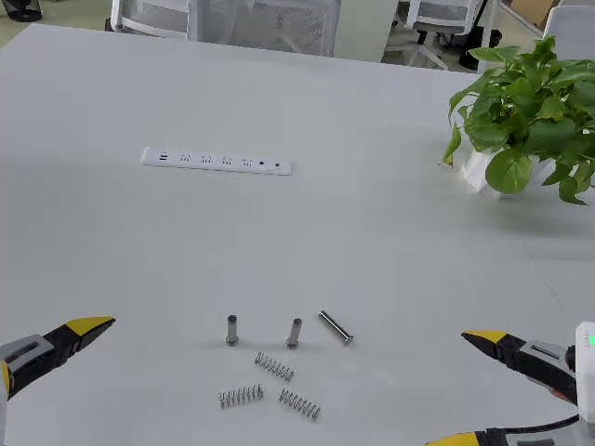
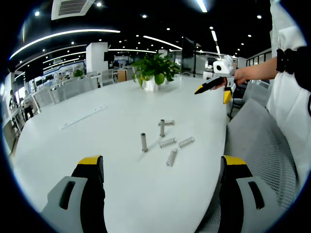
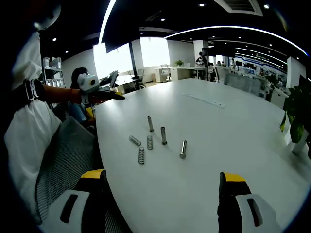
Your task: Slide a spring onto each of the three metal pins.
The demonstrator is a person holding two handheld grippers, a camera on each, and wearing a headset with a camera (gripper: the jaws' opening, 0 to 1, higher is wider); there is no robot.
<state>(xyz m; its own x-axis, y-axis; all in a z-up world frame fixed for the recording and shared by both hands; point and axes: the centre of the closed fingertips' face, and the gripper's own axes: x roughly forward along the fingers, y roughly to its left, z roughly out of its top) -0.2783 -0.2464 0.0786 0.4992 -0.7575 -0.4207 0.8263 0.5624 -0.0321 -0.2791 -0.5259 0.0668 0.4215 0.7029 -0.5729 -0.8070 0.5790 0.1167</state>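
A white table (image 1: 372,232) is seen from above and in front. Near its front edge stand three metal pins in a loose row. One upright pin (image 1: 231,329) is on the left, a second upright pin (image 1: 294,332) is near it to the right, and a third pin (image 1: 335,326) lies on its side at an angle, just right of the second.

In front of the pins lie three loose springs, none of them on a pin. The nearest spring (image 1: 274,367) is closest to the pins. A left spring (image 1: 241,397) and a right spring (image 1: 299,404) lie toward the table edge, close together but apart.

The left gripper (image 2: 163,161) is at the lower left of the head view. Its yellow-tipped jaws are spread wide and hold nothing. The right gripper (image 3: 162,175) is at the lower right, its jaws also wide apart and empty. Both are well apart from the pins and springs, with open tabletop between.

Farther back, a white power strip (image 1: 216,161) lies flat, well beyond the pins. A leafy potted plant (image 1: 530,111) stands at the far right. Mesh-backed chairs (image 1: 265,23) line the far edge. In the left gripper view, a grey mesh chair (image 2: 252,131) sits at the near edge, beside a person in white clothing (image 2: 286,82).
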